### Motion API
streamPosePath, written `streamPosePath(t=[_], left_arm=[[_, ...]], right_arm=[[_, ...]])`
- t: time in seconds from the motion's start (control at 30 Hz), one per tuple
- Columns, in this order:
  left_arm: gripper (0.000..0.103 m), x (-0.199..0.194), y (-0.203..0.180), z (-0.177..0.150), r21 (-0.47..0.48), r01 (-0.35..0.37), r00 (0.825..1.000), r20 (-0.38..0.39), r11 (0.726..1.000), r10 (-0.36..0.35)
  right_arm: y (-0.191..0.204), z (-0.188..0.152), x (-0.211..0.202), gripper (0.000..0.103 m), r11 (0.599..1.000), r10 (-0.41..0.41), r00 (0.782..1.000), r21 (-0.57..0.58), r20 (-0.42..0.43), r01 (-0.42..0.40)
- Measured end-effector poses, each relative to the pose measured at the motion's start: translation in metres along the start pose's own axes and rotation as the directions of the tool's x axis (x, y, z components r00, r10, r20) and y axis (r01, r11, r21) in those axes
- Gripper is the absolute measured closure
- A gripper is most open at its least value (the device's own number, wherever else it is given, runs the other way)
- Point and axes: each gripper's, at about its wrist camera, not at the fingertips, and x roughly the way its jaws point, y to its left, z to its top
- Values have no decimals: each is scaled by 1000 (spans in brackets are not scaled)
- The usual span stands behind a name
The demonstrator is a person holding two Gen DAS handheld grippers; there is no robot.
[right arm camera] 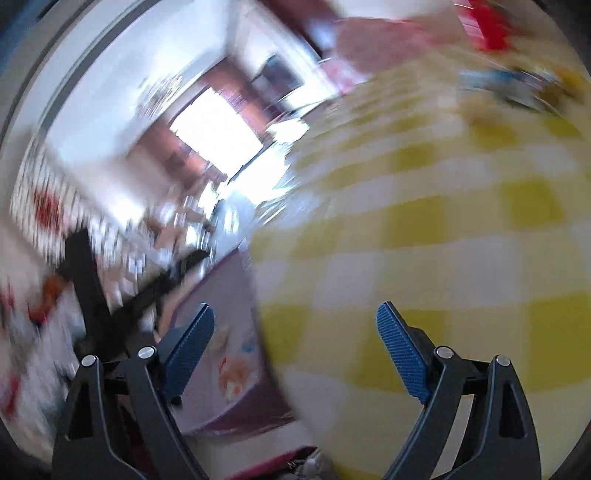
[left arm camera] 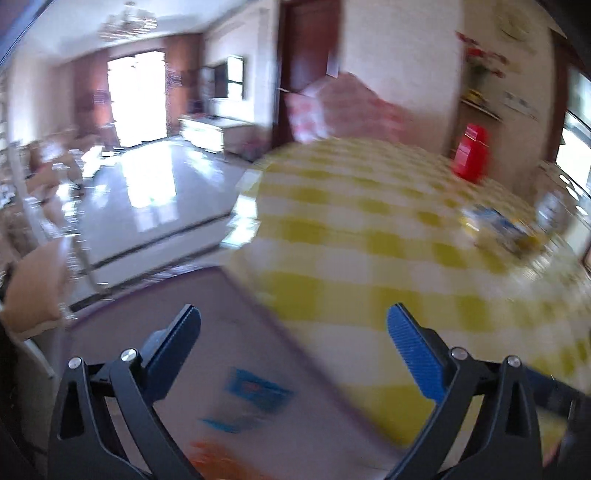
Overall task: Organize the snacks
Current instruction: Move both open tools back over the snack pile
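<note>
Both views are motion-blurred. My left gripper (left arm camera: 293, 325) is open and empty above the near left edge of a round table with a yellow-and-white checked cloth (left arm camera: 369, 229). A purple tray or box (left arm camera: 229, 369) with a blue snack packet (left arm camera: 258, 391) and something orange lies under it. Blue and yellow snack packets (left arm camera: 498, 229) lie at the table's far right. My right gripper (right arm camera: 295, 325) is open and empty over the table edge (right arm camera: 424, 240). The purple tray (right arm camera: 229, 350) with a pale packet (right arm camera: 232, 373) shows below it. The far snacks (right arm camera: 517, 81) are blurred.
A red container (left arm camera: 471, 151) stands beyond the table at the far right, seen also in the right wrist view (right arm camera: 491, 29). A pink-covered chair (left arm camera: 343, 107) is at the far side. The shiny floor (left arm camera: 155, 192) of the living room lies to the left.
</note>
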Motion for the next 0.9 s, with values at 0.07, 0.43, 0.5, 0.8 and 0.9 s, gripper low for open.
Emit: streamPosePath(t=[0.07,0.43,0.5,0.8,0.9], left_arm=[[2,11,-38,-3,53,73,997,-42,996,-70],[2,90,-209,20,159,277,954,-165,947,-252],[2,110,-230,32,165,267,957,-159,949,-241],[2,193,-282,84,143,203,968,-178,969,-177],[2,213,-296,93,134,235,957,-207,963,-204]], right_arm=[[-25,7,-17,16,998,-17,999,66,35,15],[-138,42,-104,16,946,-265,940,246,214,210],[-159,57,-110,16,929,-324,918,261,227,264],[-205,120,-117,16,875,-459,854,294,247,385],[-212,155,-111,16,863,-499,826,243,264,443]])
